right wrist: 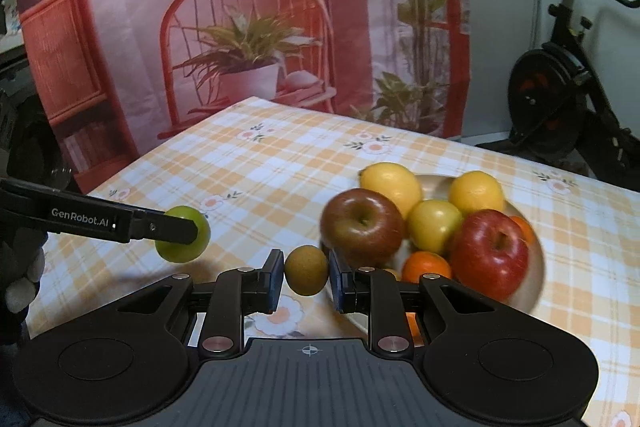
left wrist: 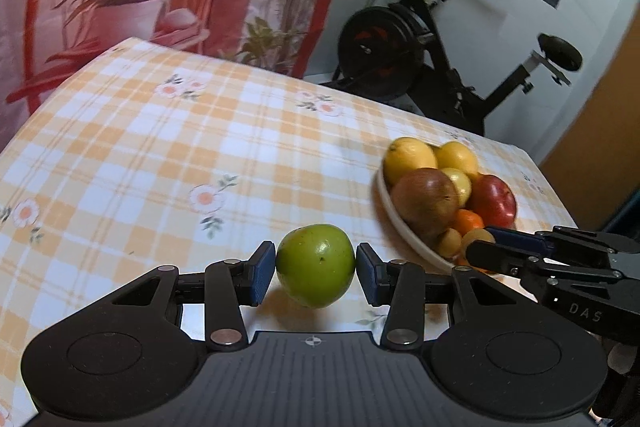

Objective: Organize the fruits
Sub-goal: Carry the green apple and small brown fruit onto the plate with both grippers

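Both fruits are already up off the checked tablecloth [left wrist: 168, 147], so the step in hand looks like carrying them clear of the bowl [left wrist: 394, 223] to wherever they get sorted. I'd keep both grips steady and lift straight away from the pile, since the brownish apple [right wrist: 362, 223] and red apple [right wrist: 490, 251] sit heaped at the near rim and a bump could roll them out.

The green apple [left wrist: 316, 265] is clamped between the blue pads of the left gripper [left wrist: 316, 273], near the middle of the table, left of the bowl. It's nearly round, so no real long axis; I can't see a stem to say which way it points.

The right gripper [right wrist: 306, 277] is closed on the small brown fruit [right wrist: 306, 270], held just beside the bowl's near-left rim, above the cloth. It's also basically a ball, with no direction to speak of. It's small and pinched at its widest part, so don't squeeze harder or it may pop out.
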The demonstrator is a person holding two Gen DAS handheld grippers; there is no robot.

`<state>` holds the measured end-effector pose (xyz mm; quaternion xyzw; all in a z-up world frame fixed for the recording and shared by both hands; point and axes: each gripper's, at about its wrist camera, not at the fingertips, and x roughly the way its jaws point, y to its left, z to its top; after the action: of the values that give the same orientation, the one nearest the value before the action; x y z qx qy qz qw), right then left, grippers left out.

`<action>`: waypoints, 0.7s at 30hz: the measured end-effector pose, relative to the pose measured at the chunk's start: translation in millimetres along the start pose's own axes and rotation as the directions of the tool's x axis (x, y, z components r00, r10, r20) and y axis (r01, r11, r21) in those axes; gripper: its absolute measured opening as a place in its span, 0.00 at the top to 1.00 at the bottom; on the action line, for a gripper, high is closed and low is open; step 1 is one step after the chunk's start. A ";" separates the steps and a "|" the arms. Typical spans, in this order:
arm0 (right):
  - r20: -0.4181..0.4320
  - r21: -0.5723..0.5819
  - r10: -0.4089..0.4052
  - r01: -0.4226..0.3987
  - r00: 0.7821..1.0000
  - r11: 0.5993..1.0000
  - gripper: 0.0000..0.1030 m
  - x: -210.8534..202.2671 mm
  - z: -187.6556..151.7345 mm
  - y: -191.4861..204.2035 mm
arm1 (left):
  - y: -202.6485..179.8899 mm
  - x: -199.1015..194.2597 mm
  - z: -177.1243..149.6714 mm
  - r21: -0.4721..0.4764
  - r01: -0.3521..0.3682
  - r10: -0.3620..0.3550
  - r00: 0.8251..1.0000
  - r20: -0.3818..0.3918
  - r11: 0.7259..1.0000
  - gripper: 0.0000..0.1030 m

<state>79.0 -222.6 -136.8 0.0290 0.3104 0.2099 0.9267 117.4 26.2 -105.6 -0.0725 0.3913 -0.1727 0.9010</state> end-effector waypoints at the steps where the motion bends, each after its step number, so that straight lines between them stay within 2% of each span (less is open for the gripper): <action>1: 0.006 0.007 -0.004 0.004 1.000 1.000 0.79 -1.0 -1.2 -2.5 | -4.5 0.9 1.7 0.011 0.002 -0.002 1.000 -0.003 1.000 0.55; 8: 0.050 0.086 -0.049 0.044 0.998 0.995 0.79 -17.4 -15.2 -35.7 | -40.6 12.0 17.4 0.098 0.028 -0.027 1.000 -0.014 0.995 0.55; 21: 0.097 0.200 -0.137 0.115 0.986 0.973 0.78 -26.8 -37.6 -92.4 | -112.8 42.3 36.2 0.243 0.092 -0.086 0.996 -0.036 0.966 0.55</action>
<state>71.9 -320.5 -169.1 0.1107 0.2790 0.1175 0.9466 141.9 -94.5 -79.7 0.0235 0.3747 -0.2608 0.8894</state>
